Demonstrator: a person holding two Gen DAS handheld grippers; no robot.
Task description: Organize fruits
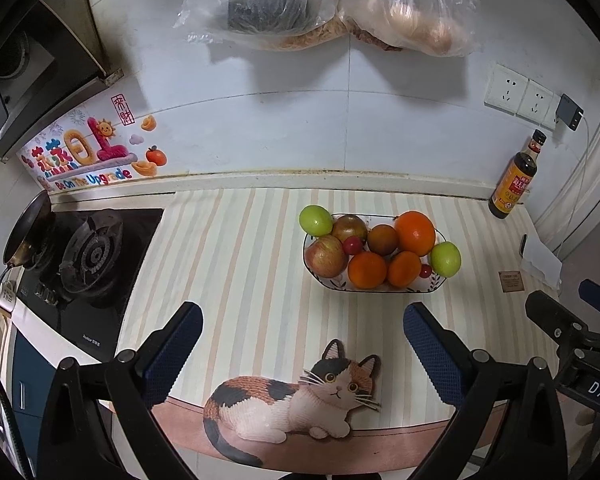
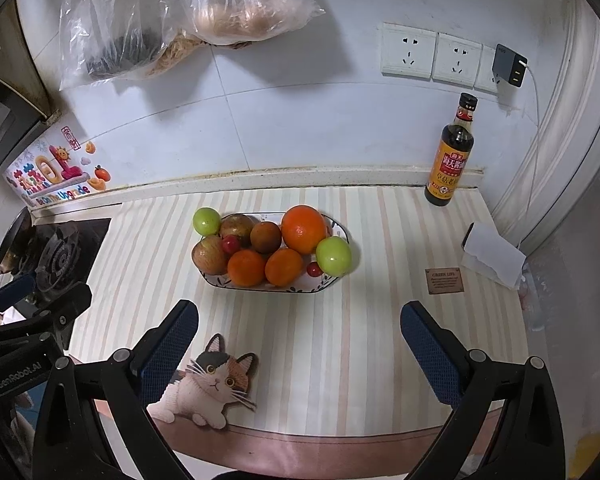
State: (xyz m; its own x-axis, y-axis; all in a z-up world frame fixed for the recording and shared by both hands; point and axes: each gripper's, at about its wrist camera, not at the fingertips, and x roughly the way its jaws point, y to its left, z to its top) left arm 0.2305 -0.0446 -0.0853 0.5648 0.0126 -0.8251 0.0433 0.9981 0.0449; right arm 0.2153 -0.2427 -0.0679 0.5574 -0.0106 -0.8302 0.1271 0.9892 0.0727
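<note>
Glossy-skinned fruit (image 1: 415, 232) in a glazed, probably ceramic bowl (image 1: 380, 287) on matt striped cloth mat (image 1: 240, 264)

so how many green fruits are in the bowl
2. One green fruit sits at the bowl's back left rim, the other green fruit at its right end. More may hide under the pile.

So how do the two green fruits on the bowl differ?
The left green fruit perches on the bowl's far left rim beside a brownish fruit; the right green fruit sits at the near right edge below the big orange and looks larger here. Both are glossy, round and overhang the rim.
</note>
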